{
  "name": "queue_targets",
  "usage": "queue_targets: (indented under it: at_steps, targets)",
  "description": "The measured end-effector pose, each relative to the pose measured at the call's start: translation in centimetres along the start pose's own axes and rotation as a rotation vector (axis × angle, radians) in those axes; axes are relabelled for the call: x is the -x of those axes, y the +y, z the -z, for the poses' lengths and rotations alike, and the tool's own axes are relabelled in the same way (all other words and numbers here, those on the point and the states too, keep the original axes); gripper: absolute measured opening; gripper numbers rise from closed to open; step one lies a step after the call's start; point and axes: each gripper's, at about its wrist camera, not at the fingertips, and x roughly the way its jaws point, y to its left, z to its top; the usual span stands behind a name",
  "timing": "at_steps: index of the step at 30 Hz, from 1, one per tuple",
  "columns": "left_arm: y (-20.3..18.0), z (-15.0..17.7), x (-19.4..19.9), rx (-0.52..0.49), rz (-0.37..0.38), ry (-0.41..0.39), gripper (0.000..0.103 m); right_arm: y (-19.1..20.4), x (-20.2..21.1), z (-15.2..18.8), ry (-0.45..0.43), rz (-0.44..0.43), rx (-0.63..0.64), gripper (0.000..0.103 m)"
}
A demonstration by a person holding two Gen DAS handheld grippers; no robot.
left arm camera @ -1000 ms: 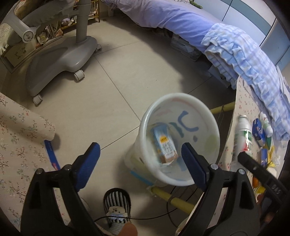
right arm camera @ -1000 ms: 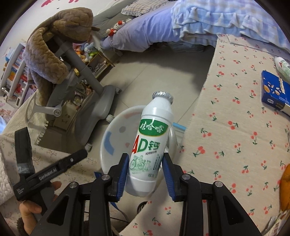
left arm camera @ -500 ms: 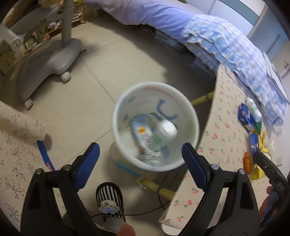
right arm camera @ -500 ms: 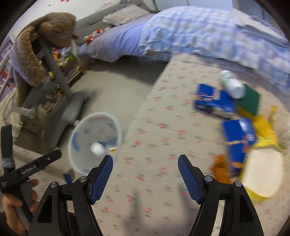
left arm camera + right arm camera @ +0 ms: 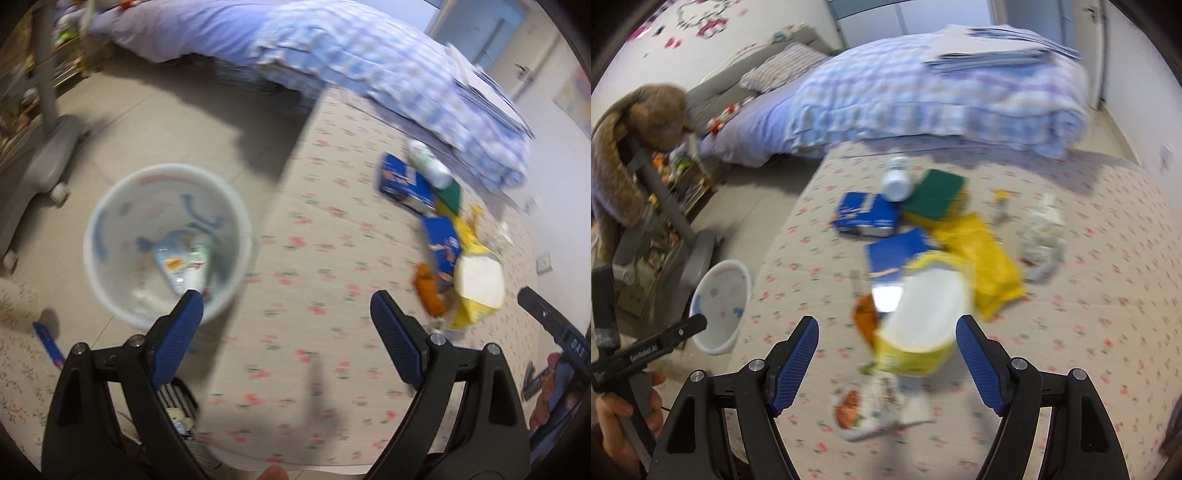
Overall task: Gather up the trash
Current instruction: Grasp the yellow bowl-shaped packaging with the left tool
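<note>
A white bin (image 5: 110, 280) stands on the floor beside the table; a carton (image 5: 171, 258) and a white bottle (image 5: 197, 264) lie inside it. The bin also shows in the right wrist view (image 5: 718, 301). Trash lies on the cherry-print tablecloth (image 5: 1089, 314): a yellow tub (image 5: 923, 325), blue boxes (image 5: 864, 216), a white bottle (image 5: 895, 179), a green sponge (image 5: 934, 197), a yellow bag (image 5: 982, 264), a snack wrapper (image 5: 879, 406). My left gripper (image 5: 286, 319) is open and empty above the table edge. My right gripper (image 5: 886, 349) is open and empty, just in front of the yellow tub.
A bed with a blue checked quilt (image 5: 923, 96) lies behind the table. A grey wheeled chair base (image 5: 40, 155) stands on the floor left of the bin. A crumpled clear wrapper (image 5: 1043, 229) lies at the table's right.
My right gripper let the white bottle drop into the bin, opened, and swung right over the table trash. My left gripper also swung right, from above the bin toward the table.
</note>
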Motion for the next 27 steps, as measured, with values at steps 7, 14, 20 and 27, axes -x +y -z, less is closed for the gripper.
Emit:
queue_targets:
  at_steps: [7, 14, 20, 27]
  targets:
    - [-7.1, 0.2, -1.4, -0.106, 0.078, 0.027, 0.092, -5.9, 1.1, 0.4, 0.017, 0.042, -0.104, 0.079]
    - [-12.6, 0.3, -3.2, -0.167, 0.15, 0.05, 0.092, -10.0, 1.8, 0.9, 0.037, 0.055, -0.18, 0.079]
    - [-16.7, 0.9, -5.2, -0.232, 0.203, 0.076, 0.091, -12.2, 1.4, 1.4, 0.065, 0.069, -0.21, 0.079]
    - [-18.7, 0.7, -7.9, -0.232, 0.26, 0.127, 0.085, -13.5, 1.0, 2.0, 0.092, 0.082, -0.212, 0.079]
